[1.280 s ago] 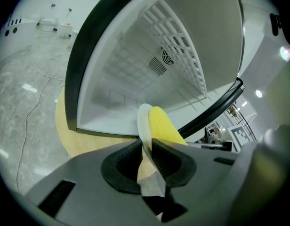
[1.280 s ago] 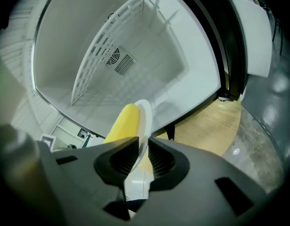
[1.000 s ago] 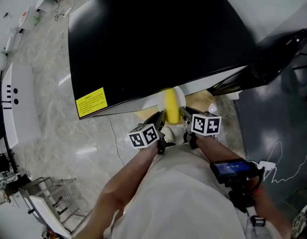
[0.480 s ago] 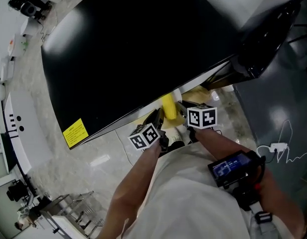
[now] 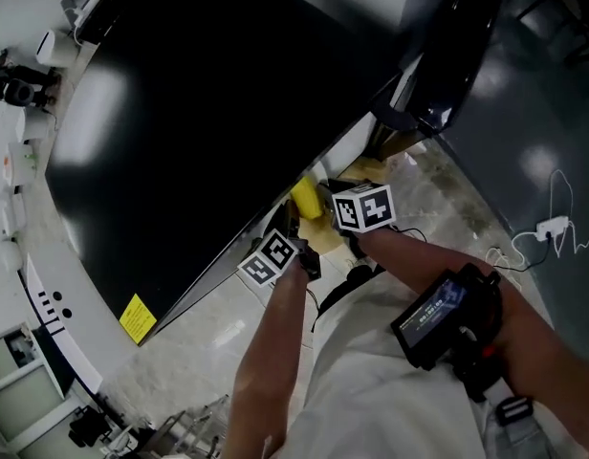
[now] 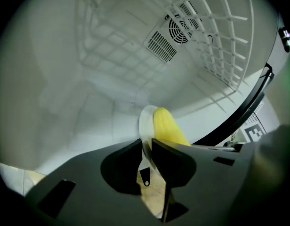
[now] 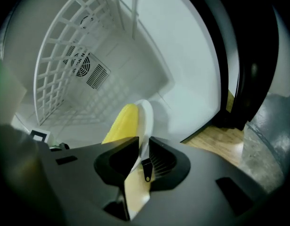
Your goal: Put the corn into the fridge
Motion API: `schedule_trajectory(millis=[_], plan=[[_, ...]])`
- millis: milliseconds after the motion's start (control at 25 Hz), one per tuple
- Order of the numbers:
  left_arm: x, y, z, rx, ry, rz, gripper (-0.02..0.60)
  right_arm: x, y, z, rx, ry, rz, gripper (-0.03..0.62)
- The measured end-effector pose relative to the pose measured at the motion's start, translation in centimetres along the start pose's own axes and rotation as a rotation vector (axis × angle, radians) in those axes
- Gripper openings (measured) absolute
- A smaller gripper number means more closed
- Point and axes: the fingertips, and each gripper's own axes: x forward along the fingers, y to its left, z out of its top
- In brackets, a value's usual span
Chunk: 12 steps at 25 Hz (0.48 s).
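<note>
Both grippers are up at the mouth of the open fridge [image 5: 199, 132], and the corn [image 5: 305, 199] sits right between them at the lower lip of the opening. Left gripper [image 6: 146, 142]: fingers pinched down narrow on the thin rim of a white plate [image 6: 146, 121], with the yellow corn [image 6: 167, 128] lying just to the right of that rim. Right gripper [image 7: 144, 140]: the same again, fingers clamped on the opposite rim of the plate [image 7: 146, 117], with the corn [image 7: 121, 124] just to the left. So the plate is carried from both sides and the cob rests on it in the middle. The cob's long axis runs straight away from the fingers, its rounded tip pointing into the white fridge cavity towards the back wall, where a round fan vent [image 6: 179, 29] shows. A white wire shelf [image 7: 60, 46] hangs above the corn inside. From the head view, the left gripper [image 5: 293, 228] and right gripper [image 5: 331, 197] crowd close together over a pale marbled floor [image 5: 208, 333].
</note>
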Motion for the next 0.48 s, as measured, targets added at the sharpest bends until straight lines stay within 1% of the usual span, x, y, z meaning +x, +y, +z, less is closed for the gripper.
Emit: schedule_trajectory(millis=[160,280,360,440,480], plan=[[1.7,-0.6,0.2,0.037,0.008,0.021,0.06,0.2,-1.3,1.0,0.011,-0.028,-0.034,0.061],[3.1,-0.5,1.2,0.076,0.013,0.039,0.06,1.1,-1.9,2.2,0.018,-0.043,-0.052,0.061],[4.0,-0.7,2.2,0.12,0.01,0.04,0.06,1.8,-2.3,2.9,0.031,-0.052,-0.065,0.061],[4.0,-1.8,3.4,0.187,-0.003,0.028,0.06,2.0,-2.4,3.2,0.041,-0.063,-0.075,0.061],[3.8,-2.0,3.6,0.206,-0.009,0.032,0.06,2.1,-2.4,3.2,0.041,-0.067,-0.078,0.061]])
